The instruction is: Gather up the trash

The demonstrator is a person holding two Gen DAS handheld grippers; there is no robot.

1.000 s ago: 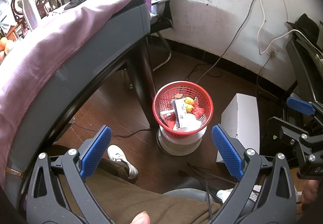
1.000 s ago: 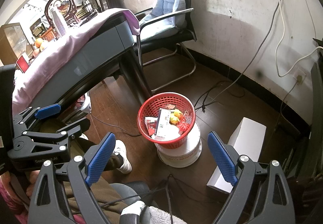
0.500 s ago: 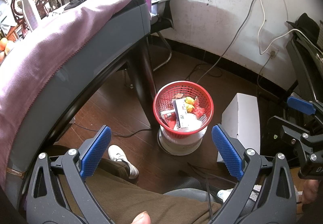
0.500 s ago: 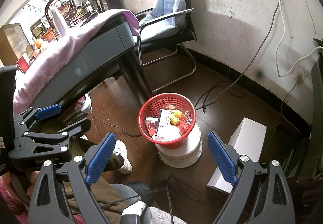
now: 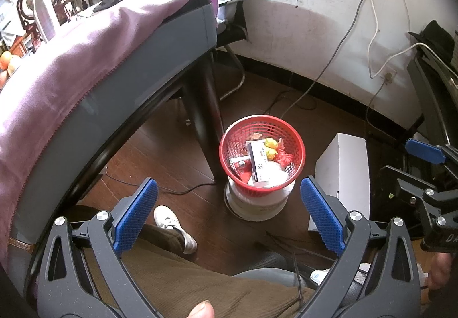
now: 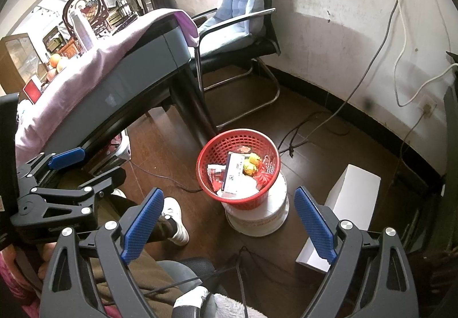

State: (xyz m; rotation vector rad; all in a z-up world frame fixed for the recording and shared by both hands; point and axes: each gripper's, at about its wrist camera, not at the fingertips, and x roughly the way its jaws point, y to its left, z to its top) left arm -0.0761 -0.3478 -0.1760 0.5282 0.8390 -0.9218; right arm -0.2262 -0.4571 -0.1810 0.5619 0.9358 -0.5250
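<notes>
A red mesh trash basket (image 5: 229, 143) stands on a white bucket (image 5: 257, 204) on the floor beside the table leg. It holds a white box (image 5: 257, 159), yellow wrappers (image 5: 271, 146) and red scraps. It also shows in the right wrist view (image 6: 211, 151). My left gripper (image 5: 229, 213) is open and empty, held above and in front of the basket. My right gripper (image 6: 229, 219) is open and empty, also above the basket. Each gripper shows at the edge of the other's view.
A grey table with a purple cloth (image 5: 71, 66) fills the left. Its black leg (image 5: 206, 117) stands next to the basket. A white carton (image 5: 343, 169) lies right of the bucket. An office chair (image 6: 243, 20) stands behind. Cables (image 6: 315, 129) run along the floor. The person's leg and shoe (image 5: 174, 227) are below.
</notes>
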